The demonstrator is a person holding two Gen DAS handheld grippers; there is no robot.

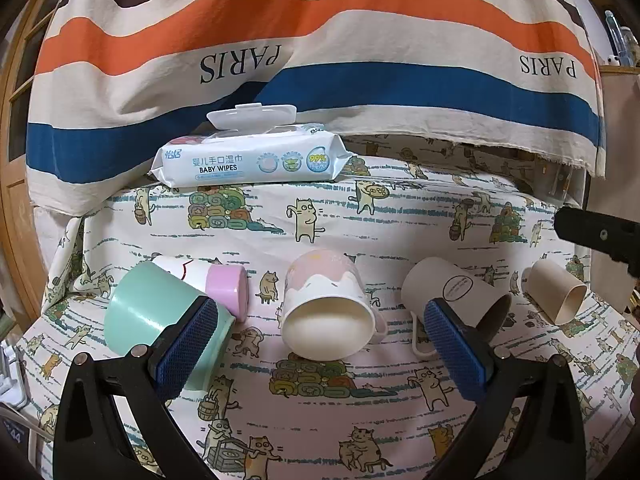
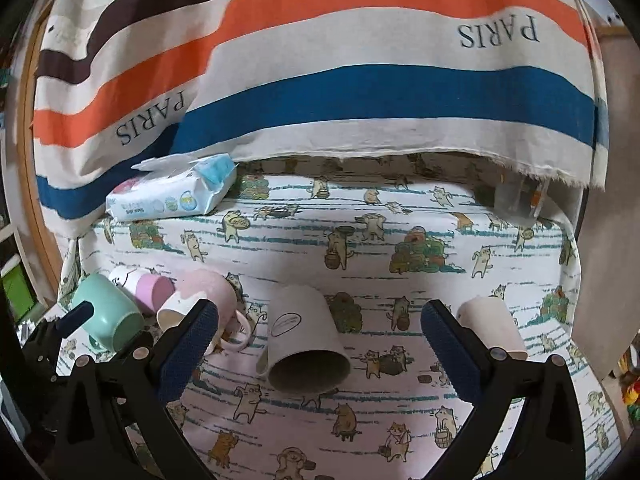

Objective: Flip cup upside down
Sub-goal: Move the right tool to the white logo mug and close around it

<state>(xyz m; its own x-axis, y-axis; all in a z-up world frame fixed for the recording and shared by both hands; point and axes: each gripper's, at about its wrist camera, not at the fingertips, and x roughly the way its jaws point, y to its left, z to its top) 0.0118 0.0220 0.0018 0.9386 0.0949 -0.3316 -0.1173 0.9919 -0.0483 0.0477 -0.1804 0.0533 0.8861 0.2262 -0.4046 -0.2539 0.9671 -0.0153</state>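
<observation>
Both claws, left (image 1: 320, 344) and right (image 2: 320, 350), hang spread wide, each lined up with a toppled cup, the pink cup (image 1: 326, 312) and the beige cup (image 2: 306, 340), ready to right it.

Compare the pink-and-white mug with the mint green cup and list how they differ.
The pink-and-white mug is pink over a wavy white band; the mint green cup is one plain colour.
The mug shows a pale handle at its side; no handle shows on the green cup.
The mug lies centred between the left gripper's open fingers; the green cup sits behind the left finger.
Both lie on their sides on the cat-print cloth.
</observation>
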